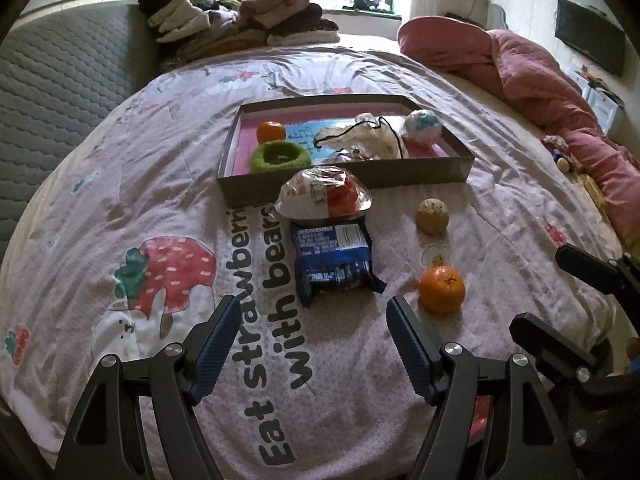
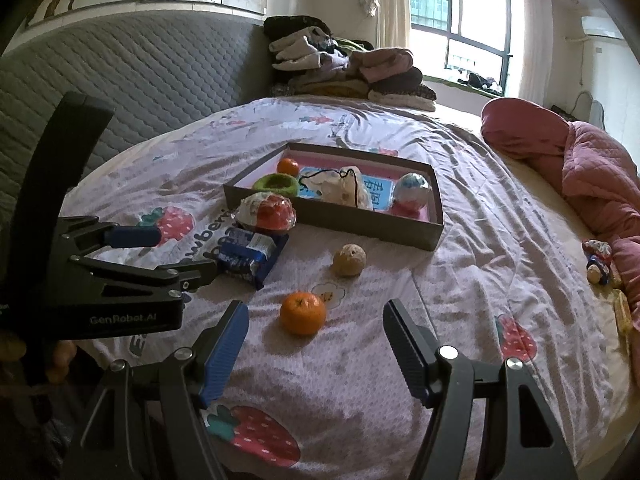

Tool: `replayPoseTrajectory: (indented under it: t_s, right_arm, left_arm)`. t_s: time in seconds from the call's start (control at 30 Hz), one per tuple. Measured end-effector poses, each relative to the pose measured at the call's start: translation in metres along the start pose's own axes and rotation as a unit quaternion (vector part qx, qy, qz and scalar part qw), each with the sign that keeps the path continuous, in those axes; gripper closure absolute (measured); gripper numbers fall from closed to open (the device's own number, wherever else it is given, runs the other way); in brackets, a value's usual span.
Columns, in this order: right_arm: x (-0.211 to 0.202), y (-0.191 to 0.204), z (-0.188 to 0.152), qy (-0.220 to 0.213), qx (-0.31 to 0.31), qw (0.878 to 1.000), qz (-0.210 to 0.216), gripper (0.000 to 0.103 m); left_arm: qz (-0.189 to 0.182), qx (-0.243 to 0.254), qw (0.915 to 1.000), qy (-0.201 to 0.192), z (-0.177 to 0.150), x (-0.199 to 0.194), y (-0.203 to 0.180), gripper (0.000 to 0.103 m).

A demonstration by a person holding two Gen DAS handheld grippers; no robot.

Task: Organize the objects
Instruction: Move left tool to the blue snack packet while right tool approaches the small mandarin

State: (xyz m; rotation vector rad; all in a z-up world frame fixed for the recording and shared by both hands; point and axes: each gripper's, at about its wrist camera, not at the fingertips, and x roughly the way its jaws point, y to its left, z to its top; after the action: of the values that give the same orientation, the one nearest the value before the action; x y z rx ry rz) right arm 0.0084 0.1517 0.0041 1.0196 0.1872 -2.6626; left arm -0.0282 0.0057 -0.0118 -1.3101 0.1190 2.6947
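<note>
Both grippers, left (image 1: 310,320) and right (image 2: 316,326), jaws apart, empty; orange (image 2: 302,313) just ahead of right one, on strawberry-print bedspread (image 2: 440,280), cluttered bedroom.

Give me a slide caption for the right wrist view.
Open right gripper above an orange on the bedspread; shallow box of sorted items beyond.

Pale pink bedsheet (image 1: 500,208) printed with red strawberries and dark grey lettering; far on it a grey-brown box (image 1: 344,178) lined pink, holding a green ring (image 1: 280,157); near right an orange tangerine (image 1: 442,289); a dark blue packet (image 1: 334,262) at centre
</note>
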Motion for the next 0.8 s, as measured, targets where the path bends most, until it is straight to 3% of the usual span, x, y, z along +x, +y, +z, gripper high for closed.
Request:
replayPoseTrajectory:
  t_s: [0.8]
  right_arm:
    - [0.031,-0.002,-0.013,0.038,0.005,0.999,0.002,0.034]
  left_arm:
    - [-0.014,0.002,0.9994,0.031,-0.006,0.026,-0.006,0.027]
